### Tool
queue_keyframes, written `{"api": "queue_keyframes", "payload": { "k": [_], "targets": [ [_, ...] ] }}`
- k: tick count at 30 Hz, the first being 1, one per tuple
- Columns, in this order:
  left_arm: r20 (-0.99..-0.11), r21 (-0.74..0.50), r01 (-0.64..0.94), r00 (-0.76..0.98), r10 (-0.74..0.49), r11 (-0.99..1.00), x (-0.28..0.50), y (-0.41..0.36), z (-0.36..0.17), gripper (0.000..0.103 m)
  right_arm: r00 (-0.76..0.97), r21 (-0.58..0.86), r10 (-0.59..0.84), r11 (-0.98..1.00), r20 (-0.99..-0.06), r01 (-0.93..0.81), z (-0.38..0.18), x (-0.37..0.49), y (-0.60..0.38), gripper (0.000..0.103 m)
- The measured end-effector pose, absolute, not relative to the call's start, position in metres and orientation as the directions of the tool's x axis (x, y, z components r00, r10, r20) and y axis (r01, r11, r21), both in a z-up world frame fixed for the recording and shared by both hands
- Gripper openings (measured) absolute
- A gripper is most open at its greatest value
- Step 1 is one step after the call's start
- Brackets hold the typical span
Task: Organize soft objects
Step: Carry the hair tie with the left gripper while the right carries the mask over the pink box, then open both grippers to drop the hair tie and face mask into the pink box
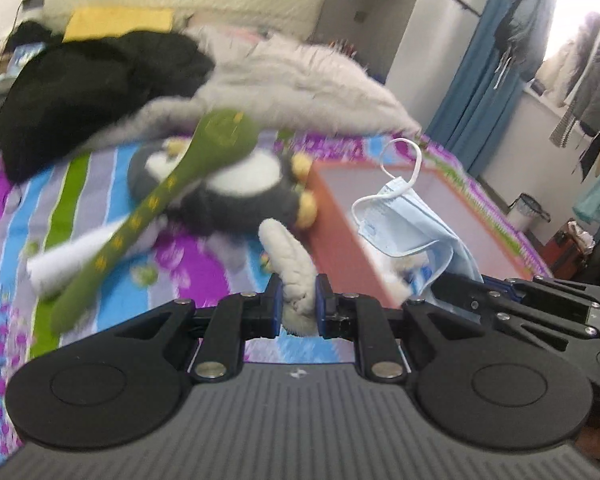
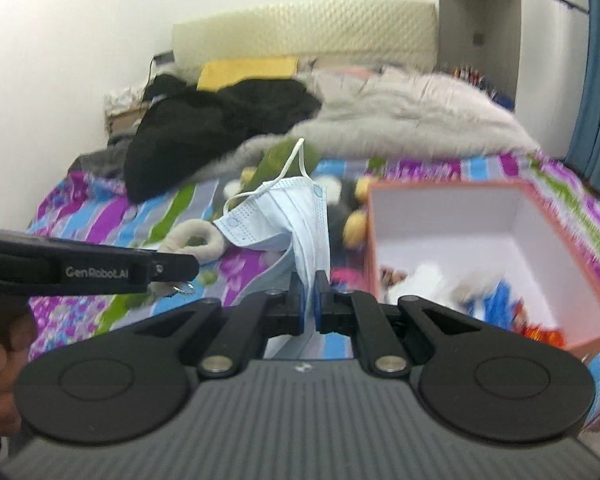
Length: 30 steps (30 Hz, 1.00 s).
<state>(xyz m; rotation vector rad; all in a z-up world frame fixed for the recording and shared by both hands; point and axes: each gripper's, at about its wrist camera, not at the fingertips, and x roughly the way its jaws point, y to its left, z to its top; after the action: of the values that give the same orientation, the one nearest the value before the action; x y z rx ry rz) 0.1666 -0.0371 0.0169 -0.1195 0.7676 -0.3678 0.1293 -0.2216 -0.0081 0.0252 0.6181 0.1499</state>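
Note:
My left gripper is shut on a grey fuzzy ring, held up over the striped bedspread. My right gripper is shut on a pale blue face mask, whose white ear loops stick up. In the left wrist view the mask hangs in front of the orange box, with the right gripper under it. From the right wrist view the left gripper enters from the left with the fuzzy ring. The open orange box stands to the right, with several small items inside.
On the bed lie a black-and-white plush toy, a long green plush and a white item. Behind them are a black garment, a grey fluffy blanket and a yellow pillow. Clothes hang by the blue curtain.

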Motion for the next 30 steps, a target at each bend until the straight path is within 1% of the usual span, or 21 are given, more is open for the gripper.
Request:
{"api": "queue_keyframes", "payload": {
  "k": [4,8,13,20,26,30],
  "targets": [
    [-0.621,-0.233,0.317,0.679,-0.392,0.919,0.181,-0.057,0.042,0.019,0.84,0.04,0.112,0.993,-0.531,-0.107,0.013,0.138,-0.237,0.008],
    [-0.605,-0.263,0.338,0.672,-0.427,0.904,0.199,-0.077,0.058,0.019,0.86,0.033,0.078,0.997,-0.505,-0.071,0.028,0.15,-0.257,0.008],
    [-0.612,-0.251,0.37,0.655,-0.443,0.894,0.226,-0.111,0.065,0.019,0.857,0.066,0.047,0.998,-0.513,-0.015,0.034,0.169,-0.291,0.008],
    [-0.678,-0.263,0.399,0.571,-0.462,0.878,0.271,-0.165,0.04,0.019,0.798,0.089,-0.007,0.993,-0.603,0.075,0.011,0.2,-0.34,0.008],
    [-0.761,-0.201,0.434,0.496,-0.419,0.878,0.304,-0.216,-0.008,0.019,0.73,0.075,-0.046,0.988,-0.682,0.132,-0.019,0.227,-0.374,0.008],
    [-0.809,-0.214,0.448,0.417,-0.415,0.868,0.324,-0.243,-0.036,0.019,0.673,0.093,-0.036,0.983,-0.739,0.155,-0.042,0.241,-0.394,0.009]
  ]
}}
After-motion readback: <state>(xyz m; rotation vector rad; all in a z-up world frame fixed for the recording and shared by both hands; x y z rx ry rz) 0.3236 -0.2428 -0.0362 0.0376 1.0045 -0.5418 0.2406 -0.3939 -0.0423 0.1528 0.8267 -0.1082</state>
